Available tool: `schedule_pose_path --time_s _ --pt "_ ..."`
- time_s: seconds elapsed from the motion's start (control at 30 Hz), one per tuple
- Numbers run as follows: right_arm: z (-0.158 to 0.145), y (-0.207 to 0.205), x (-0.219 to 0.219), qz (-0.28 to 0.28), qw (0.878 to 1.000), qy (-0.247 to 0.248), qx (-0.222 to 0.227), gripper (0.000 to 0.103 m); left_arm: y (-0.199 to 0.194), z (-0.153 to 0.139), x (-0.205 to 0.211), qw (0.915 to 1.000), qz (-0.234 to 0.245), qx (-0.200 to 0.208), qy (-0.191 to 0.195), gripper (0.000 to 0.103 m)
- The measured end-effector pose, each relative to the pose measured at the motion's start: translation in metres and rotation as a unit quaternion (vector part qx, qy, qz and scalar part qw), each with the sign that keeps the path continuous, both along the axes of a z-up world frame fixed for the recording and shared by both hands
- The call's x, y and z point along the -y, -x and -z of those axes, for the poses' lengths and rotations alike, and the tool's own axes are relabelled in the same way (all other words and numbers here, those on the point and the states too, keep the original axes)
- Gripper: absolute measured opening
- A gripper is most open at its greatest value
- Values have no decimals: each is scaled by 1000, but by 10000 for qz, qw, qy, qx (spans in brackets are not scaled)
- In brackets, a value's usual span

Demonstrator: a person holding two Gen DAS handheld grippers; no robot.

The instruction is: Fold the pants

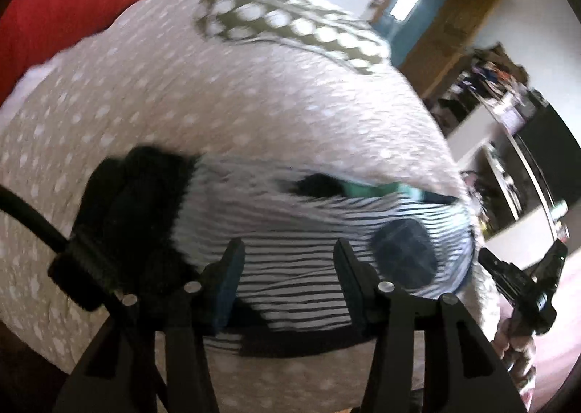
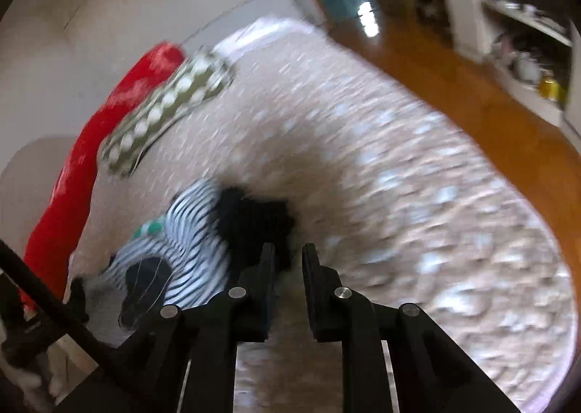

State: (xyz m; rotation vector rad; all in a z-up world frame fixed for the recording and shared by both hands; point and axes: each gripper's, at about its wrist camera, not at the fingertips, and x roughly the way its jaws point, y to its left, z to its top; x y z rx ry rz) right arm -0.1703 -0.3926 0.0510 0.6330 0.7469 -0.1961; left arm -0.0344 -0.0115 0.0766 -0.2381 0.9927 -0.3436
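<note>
The black-and-white striped fabric pants (image 1: 290, 260) lie crumpled on the beige bed cover with pale dots (image 1: 163, 93), a dark round patch (image 1: 405, 253) showing on the cloth and a black section (image 1: 145, 188) bunched at one end. In the left wrist view the garment's long axis runs across the frame, directly ahead of the left tongs (image 1: 288, 257), whose jaws stand wide apart over the stripes and hold nothing. In the right wrist view the pants (image 2: 189, 231) lie ahead and to the left of the right tongs (image 2: 288, 260), whose jaws are narrowly parted and seemingly empty, near the black section (image 2: 250, 220). The left tongs look nearer the striped body. Farther up the bed sit an olive pillow with white dots (image 1: 290, 28) and a red cushion (image 1: 90, 6).
</note>
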Motion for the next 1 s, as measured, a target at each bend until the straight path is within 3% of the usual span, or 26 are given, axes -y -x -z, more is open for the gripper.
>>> schedule_pose_path --time_s 0.07,0.23,0.5,0.73,0.8,0.83,0.87,0.9,0.93,1.0 --pt "-3 14 9 51 9990 -343 276 55 -5 -8 17 9997 244 19 58 50" --pt "7 21 5 -123 9954 -815 485 71 -40 -15 96 9930 1100 -315 284 52" --pt "20 3 -14 -253 9959 -729 467 78 -85 -5 231 9682 2405 -658 223 54" --pt "23 -11 -31 -497 9967 -383 516 79 -104 24 292 9464 3065 -939 -395 54" --pt "22 -16 -40 -537 9972 -108 504 78 -102 31 299 9427 3138 -1010 -512 54" --pt "22 -18 -43 -578 9970 -27 523 68 -101 35 301 9406 3169 -1107 -503 54" --pt "24 -23 -47 -662 9966 -24 489 45 -101 38 302 9383 3206 -1201 -485 50" --pt "26 -27 -48 -698 9966 -65 434 34 -99 40 302 9365 3244 -1237 -491 34" --pt "28 -30 -47 -715 9964 -162 424 25 -97 39 301 9361 3262 -1212 -508 27" --pt "24 -31 -48 -711 9960 -256 473 22 -94 34 297 9378 3259 -1126 -400 23"
